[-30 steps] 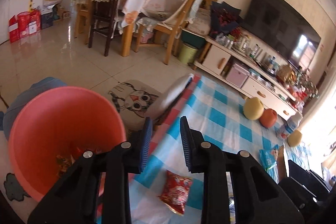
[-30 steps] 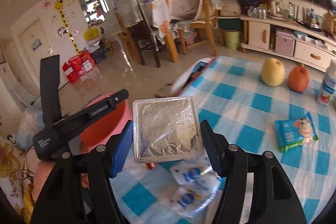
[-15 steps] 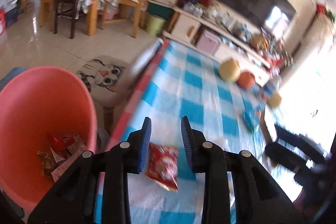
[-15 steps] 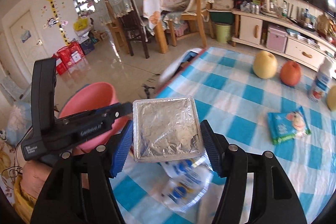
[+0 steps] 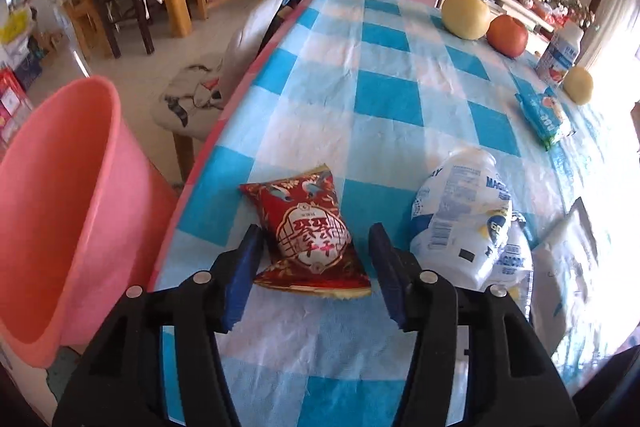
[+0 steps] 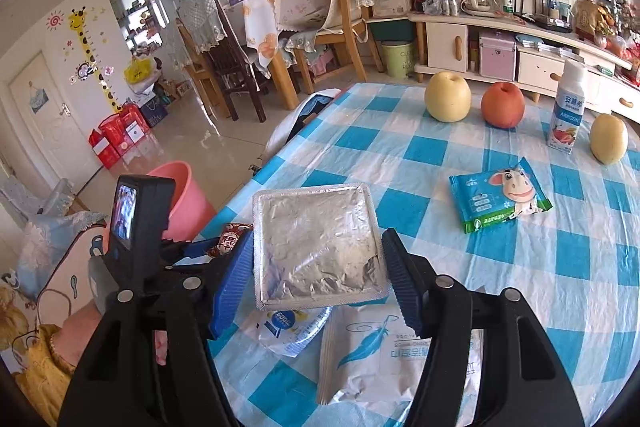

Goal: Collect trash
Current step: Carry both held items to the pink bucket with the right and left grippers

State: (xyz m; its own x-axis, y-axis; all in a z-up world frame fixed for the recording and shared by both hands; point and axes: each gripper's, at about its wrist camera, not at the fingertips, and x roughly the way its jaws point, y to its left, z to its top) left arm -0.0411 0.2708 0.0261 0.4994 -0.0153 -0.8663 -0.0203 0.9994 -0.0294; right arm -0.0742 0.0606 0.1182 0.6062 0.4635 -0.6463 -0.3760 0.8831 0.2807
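A red snack packet (image 5: 312, 231) lies on the blue-checked table near its left edge. My left gripper (image 5: 316, 247) is low over it, a finger on each side; its jaws are opening and the pads stand clear of the packet. The pink bin (image 5: 60, 207) stands on the floor to the left, below the table edge. My right gripper (image 6: 318, 255) is shut on a square foil tray (image 6: 318, 243), held above the table. In the right wrist view, the left gripper's body (image 6: 136, 227) sits to the left, with the red packet (image 6: 228, 241) and pink bin (image 6: 180, 199) beyond it.
A crumpled white plastic bag (image 5: 460, 219), a white feather-print packet (image 6: 372, 359) and a blue wipes packet (image 6: 500, 199) lie on the table. A pear (image 6: 448, 97), an apple (image 6: 502, 105) and a yoghurt bottle (image 6: 568, 107) stand at the far end. A cushioned stool (image 5: 188, 99) is beside the table.
My left gripper has swung from above the pink bin down over the red packet, and its jaws have spread. My right gripper has shifted across the table, still holding the foil tray.
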